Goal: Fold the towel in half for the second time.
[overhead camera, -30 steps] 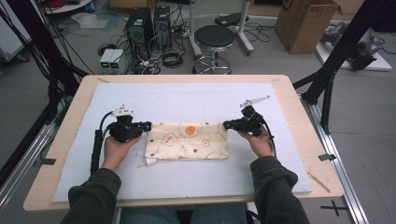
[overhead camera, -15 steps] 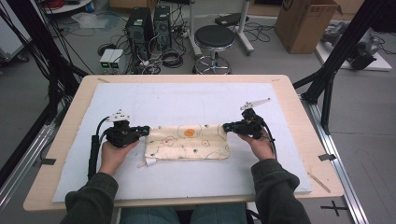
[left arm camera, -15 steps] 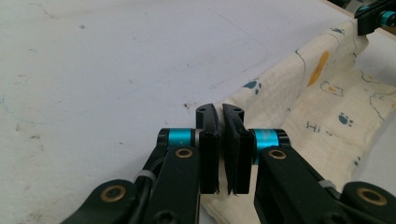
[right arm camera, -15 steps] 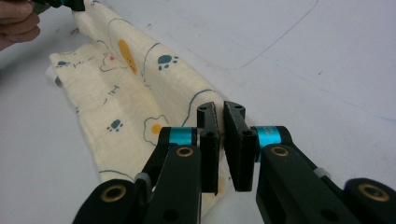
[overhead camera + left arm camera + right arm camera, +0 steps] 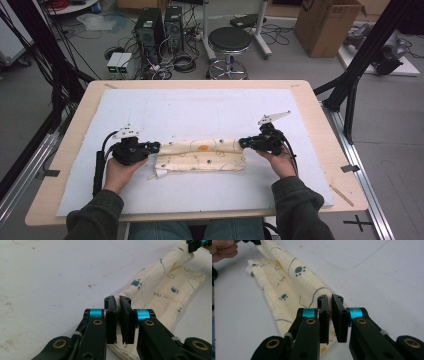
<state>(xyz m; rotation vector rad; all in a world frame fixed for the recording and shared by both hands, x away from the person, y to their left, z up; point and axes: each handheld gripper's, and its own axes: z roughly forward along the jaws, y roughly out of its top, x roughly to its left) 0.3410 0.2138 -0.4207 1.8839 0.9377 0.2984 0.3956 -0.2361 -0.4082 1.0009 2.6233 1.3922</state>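
Observation:
A cream cloth (image 5: 200,156) printed with blue paw marks lies folded into a long band across the white mat (image 5: 210,112). My left gripper (image 5: 156,146) is shut on the far corner at its left end, and the fabric (image 5: 160,290) runs away from the closed tips (image 5: 117,302). My right gripper (image 5: 242,143) is shut on the far corner at its right end, with the cloth (image 5: 292,282) stretching off from its tips (image 5: 330,302) toward the other hand (image 5: 222,248). The held far edge stands a little raised between the two grippers.
The mat covers most of the wooden table (image 5: 325,125). A thin wooden stick (image 5: 342,195) lies near the table's right front corner. Beyond the far edge stand a black stool (image 5: 229,41), computer cases (image 5: 160,25) and a cardboard box (image 5: 327,22).
Both grippers have drawn the cloth's far edge toward the person, so the band is narrower. The left gripper shifted nearer and slightly left; the right barely moved.

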